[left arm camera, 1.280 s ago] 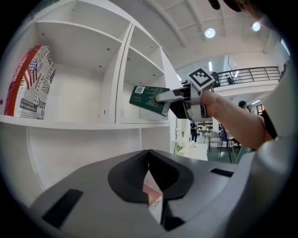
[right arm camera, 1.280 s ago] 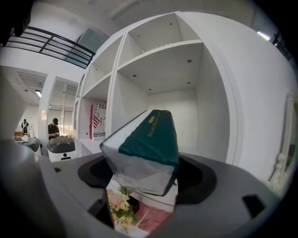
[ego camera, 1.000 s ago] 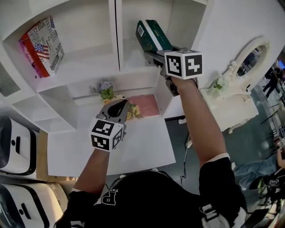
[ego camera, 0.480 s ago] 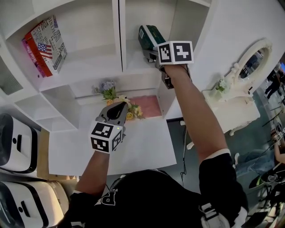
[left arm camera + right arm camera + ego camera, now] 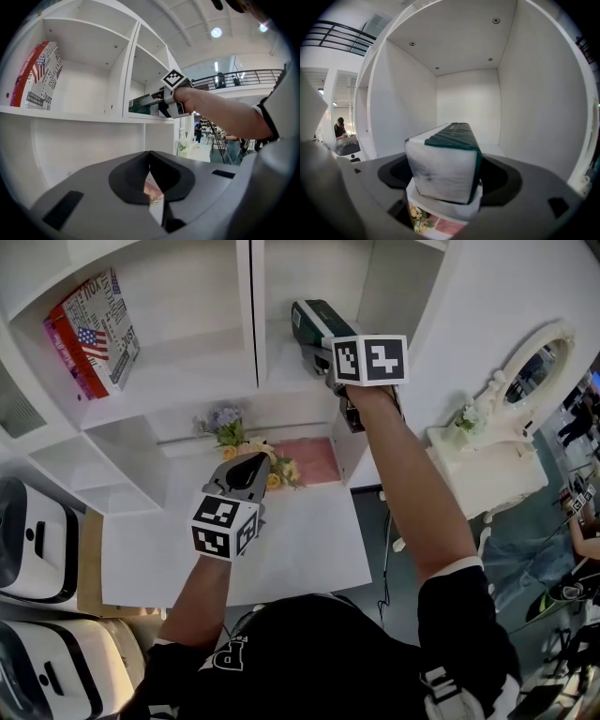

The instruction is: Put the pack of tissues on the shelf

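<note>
While right gripper (image 5: 322,356) pinches tissue pack (image 5: 316,319) inside shelf (image 5: 279,357), left gripper (image 5: 246,469) seemingly closed.

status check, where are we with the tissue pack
Right tool shut on green-and-white plastic pack of tissues, far end inside upper right compartment of the white shelf. Left tool shut, empty. Nothing blocking.
</note>
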Motion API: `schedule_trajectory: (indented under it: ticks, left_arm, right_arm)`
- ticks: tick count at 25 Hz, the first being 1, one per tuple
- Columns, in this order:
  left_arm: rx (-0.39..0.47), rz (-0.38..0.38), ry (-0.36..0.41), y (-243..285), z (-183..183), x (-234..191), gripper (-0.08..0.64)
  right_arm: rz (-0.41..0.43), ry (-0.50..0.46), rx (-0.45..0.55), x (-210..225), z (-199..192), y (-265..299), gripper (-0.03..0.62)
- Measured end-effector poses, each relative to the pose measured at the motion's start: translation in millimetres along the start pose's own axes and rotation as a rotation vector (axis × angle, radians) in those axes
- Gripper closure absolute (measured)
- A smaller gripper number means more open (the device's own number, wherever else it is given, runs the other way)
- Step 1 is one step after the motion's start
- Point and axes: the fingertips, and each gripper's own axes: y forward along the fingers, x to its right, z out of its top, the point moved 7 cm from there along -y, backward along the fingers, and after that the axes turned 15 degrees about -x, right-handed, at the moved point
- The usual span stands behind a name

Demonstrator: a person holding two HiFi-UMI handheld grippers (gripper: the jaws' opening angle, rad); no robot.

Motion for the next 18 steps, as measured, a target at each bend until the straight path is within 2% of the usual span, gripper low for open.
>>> schedule_trajectory:
  ticks: [11, 18]
  left_arm:
    - [-0.008, -0.021, 0.002, 3, -2, 5, 0.546]
    - [-0.019, -0.05, 0.01, 1, -7, 8, 0.546]
  right_arm:
    - [-0.024, -0.056, 0.044, -17, -17, -16, 0.183]
    - [-0.037, -0.051, 0.051, -17, -21, -23, 0.183]
